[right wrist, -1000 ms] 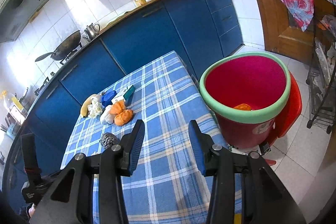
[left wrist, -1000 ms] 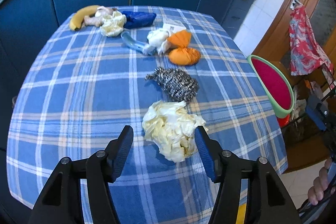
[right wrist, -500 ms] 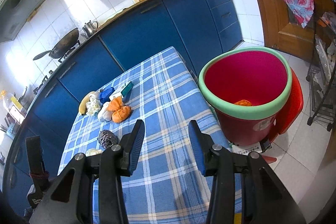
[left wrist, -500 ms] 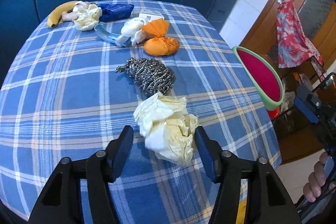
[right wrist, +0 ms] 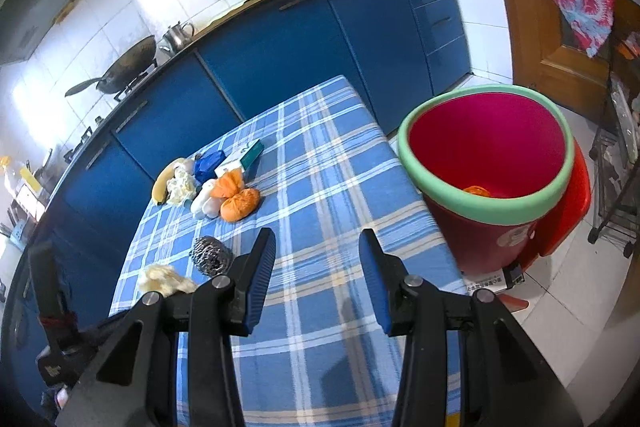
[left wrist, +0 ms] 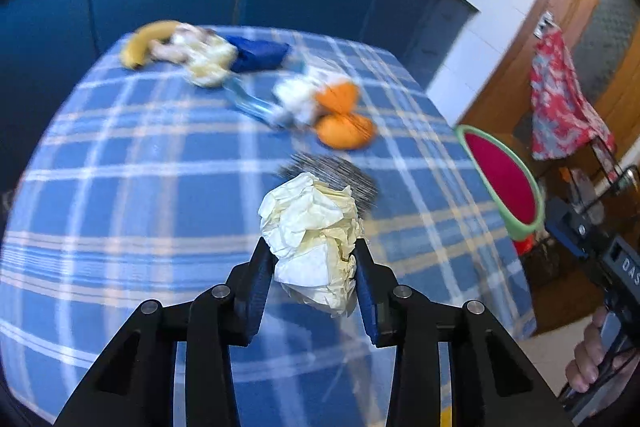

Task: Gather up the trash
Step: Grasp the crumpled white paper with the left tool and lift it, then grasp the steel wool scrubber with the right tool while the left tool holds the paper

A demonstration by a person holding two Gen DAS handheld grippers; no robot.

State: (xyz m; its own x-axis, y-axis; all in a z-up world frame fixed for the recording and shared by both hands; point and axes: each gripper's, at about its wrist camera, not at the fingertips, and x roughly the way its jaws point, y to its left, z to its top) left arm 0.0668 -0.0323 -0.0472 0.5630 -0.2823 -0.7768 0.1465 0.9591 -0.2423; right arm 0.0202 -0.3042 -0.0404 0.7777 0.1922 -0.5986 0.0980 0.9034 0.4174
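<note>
My left gripper [left wrist: 314, 269] has just been closing and now clamps the crumpled paper wad [left wrist: 312, 231] between its pads, just in front of the steel scourer [left wrist: 340, 177] on the checked tablecloth [left wrist: 140, 187]. My right gripper [right wrist: 316, 259] hangs released, nothing between its fingers (the red bin [right wrist: 486, 163] stands beside the table).

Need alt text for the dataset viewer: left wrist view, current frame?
The left gripper, its jaws just closing, clamps a crumpled pale-yellow paper wad over a blue plaid tablecloth. Behind lie a steel scourer, orange bags and a banana; a green-rimmed red bin stands right.
</note>
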